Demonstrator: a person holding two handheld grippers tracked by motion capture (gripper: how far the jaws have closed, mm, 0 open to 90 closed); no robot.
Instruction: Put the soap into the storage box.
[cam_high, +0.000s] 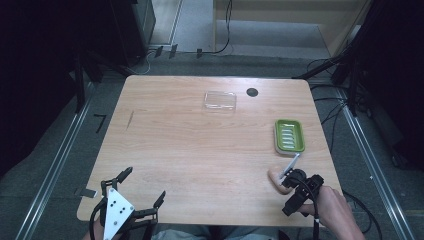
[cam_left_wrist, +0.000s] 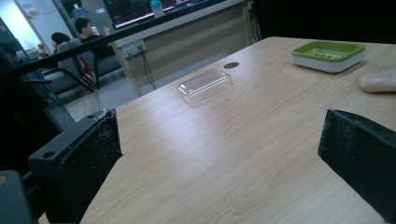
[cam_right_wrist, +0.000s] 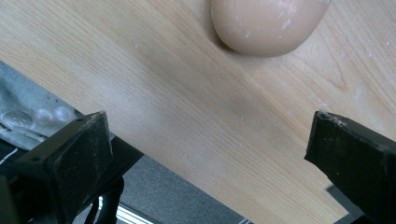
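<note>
A smooth, rounded peach-coloured soap bar (cam_right_wrist: 268, 25) lies on the table (cam_high: 200, 150) near its right edge, just ahead of the right gripper (cam_right_wrist: 210, 140), whose jaws gape wide, grasping nothing.

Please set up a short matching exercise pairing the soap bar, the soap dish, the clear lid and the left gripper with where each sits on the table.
Things:
1. soap bar
2. soap dish
3. clear lid
4. left gripper

Places:
A. far middle of the table, beside a dark round hole
B. near left corner, jaws open
C. near right, just ahead of the right gripper
D. right edge, farther back than the soap bar

Pairs: 1-C, 2-D, 3-A, 4-B
</note>
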